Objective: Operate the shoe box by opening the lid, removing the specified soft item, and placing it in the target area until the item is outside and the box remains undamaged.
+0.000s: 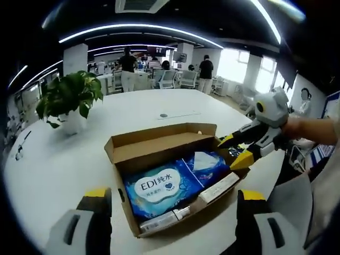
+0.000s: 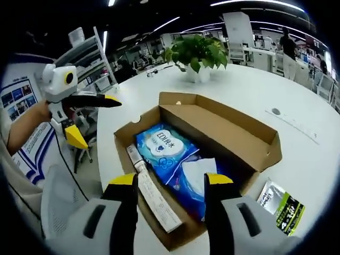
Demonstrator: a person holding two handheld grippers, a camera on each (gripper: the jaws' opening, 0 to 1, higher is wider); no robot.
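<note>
- Box (image 2: pixel 223 133): plain brown cardboard.
- Wipes pack (image 1: pixel 159 188): blue, white label, dark heart.
- Tube (image 2: pixel 154 199): white.
- Sachet (image 2: pixel 281 207), right of the right gripper: silver and green.
- Gripper (image 1: pixel 247 146) tips: yellow and black.
- Table (image 1: pixel 64 159): white.
- Plant (image 1: pixel 69 95): green, white pot.

Pale grey gripper bodies, black jaws tipped in yellow: left gripper (image 1: pixel 172 199), right gripper (image 2: pixel 168 183). Beside the shoe box (image 1: pixel 159 151), bare forearm (image 1: pixel 313 130) and hand (image 2: pixel 40 112), sleeve unseen.

In the left gripper view, the grey, yellow-tipped left gripper (image 1: pixel 172 199) rises at six o'clock with jaws parted, while the white, yellow-tipped right gripper (image 1: pixel 237 150), hand-held, reaches in from three o'clock, jaws spread.
</note>
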